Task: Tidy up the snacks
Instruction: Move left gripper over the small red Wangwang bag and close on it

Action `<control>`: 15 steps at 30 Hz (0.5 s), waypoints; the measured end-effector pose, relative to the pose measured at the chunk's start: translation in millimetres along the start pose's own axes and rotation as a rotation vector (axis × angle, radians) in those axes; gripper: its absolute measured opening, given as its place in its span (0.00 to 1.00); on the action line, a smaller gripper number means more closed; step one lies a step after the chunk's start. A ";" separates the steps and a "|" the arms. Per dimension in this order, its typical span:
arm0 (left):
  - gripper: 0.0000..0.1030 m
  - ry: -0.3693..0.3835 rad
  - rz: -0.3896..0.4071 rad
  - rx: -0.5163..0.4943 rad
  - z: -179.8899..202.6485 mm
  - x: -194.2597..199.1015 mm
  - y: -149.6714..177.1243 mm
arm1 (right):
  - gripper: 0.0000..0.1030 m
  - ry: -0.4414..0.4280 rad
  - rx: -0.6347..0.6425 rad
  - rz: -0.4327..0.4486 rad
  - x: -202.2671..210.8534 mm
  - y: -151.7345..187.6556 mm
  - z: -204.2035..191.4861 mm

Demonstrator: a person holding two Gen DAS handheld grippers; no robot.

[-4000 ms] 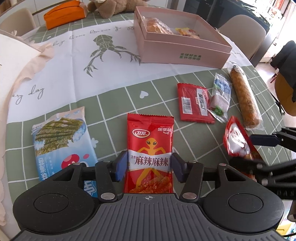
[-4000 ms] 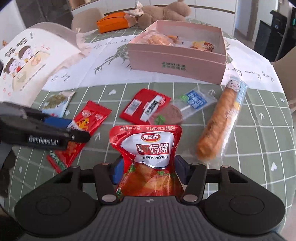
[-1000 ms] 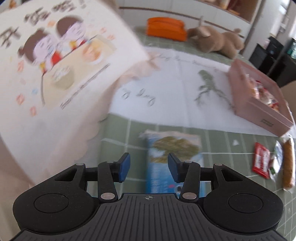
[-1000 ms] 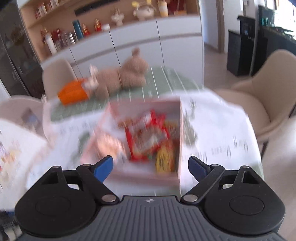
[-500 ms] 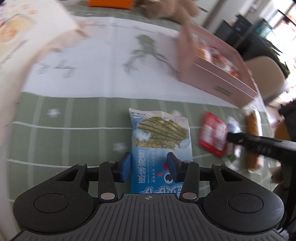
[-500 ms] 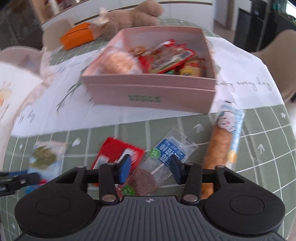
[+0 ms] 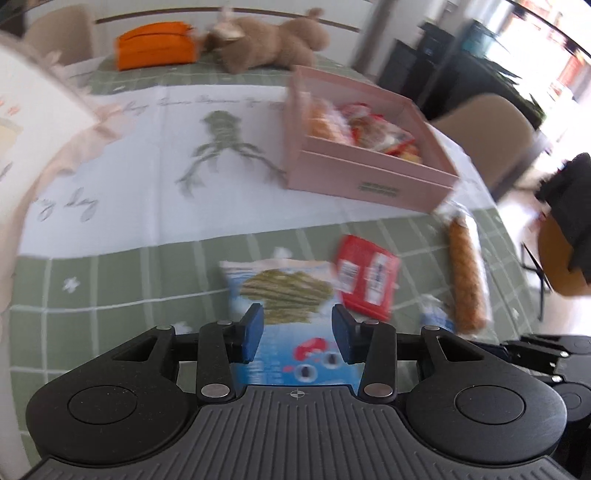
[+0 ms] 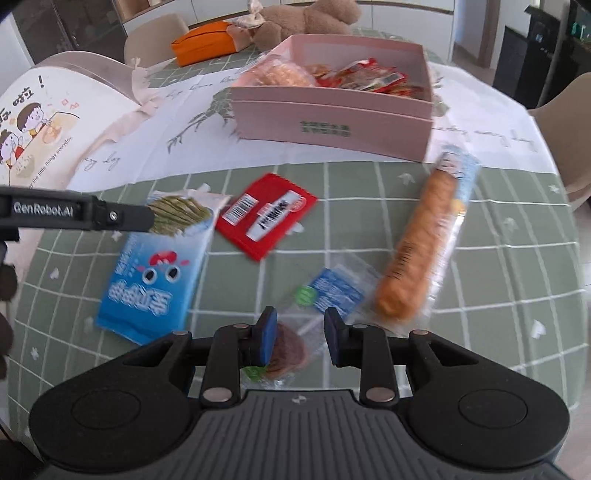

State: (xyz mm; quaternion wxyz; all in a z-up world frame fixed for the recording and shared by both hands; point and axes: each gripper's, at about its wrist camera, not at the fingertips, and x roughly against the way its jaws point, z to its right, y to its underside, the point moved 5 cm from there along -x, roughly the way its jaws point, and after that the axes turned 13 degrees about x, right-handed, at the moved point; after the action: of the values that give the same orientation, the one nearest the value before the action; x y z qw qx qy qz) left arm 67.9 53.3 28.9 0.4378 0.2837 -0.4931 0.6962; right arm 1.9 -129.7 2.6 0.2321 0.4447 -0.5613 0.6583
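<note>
A blue seaweed snack packet (image 7: 284, 291) lies flat on the green checked tablecloth, and my left gripper (image 7: 296, 317) hangs over its near half, open, with the pads clear of it. The same packet (image 8: 155, 280) shows in the right wrist view under a left finger (image 8: 74, 214). My right gripper (image 8: 300, 321) is closing just above a clear packet with a blue label (image 8: 332, 291); the packet lies between and under the pads, which do not press on it. A red packet (image 8: 267, 214) and a long orange snack roll (image 8: 421, 251) lie nearby. The pink box (image 8: 332, 125) holds several snacks.
A plush bear (image 8: 306, 18) and an orange case (image 8: 205, 44) sit behind the box. A white bag with a cartoon print (image 8: 40, 122) stands at the left. Beige chairs (image 7: 491, 129) surround the round table, whose edge curves close at the right.
The left gripper swung from the cartoon bag to over the seaweed packet, its jaws slightly narrower. The right gripper dropped from above the box to the clear packet, its jaws much narrower.
</note>
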 end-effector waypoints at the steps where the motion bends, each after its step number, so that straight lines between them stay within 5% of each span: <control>1: 0.44 0.017 -0.016 -0.025 8.4 -2.6 -0.2 | 0.28 -0.008 -0.009 0.007 2.7 1.7 1.4; 8: 0.44 -0.004 -0.025 -0.281 68.8 -47.0 -8.7 | 0.51 0.053 -0.033 0.089 31.1 5.5 12.2; 12: 0.45 -0.052 -0.090 -0.356 85.2 -79.8 -9.3 | 0.52 0.084 -0.051 0.090 38.6 14.4 27.9; 15: 0.54 -0.070 -0.098 -0.429 96.5 -87.5 -4.6 | 0.57 0.099 -0.098 0.077 38.9 25.5 43.2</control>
State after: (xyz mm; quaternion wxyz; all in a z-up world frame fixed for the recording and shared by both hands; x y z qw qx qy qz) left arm 108.3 -65.2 -7.4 0.5040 0.2315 -0.6305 0.5429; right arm -23.9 -184.8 20.8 0.2555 0.3776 -0.5975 0.6596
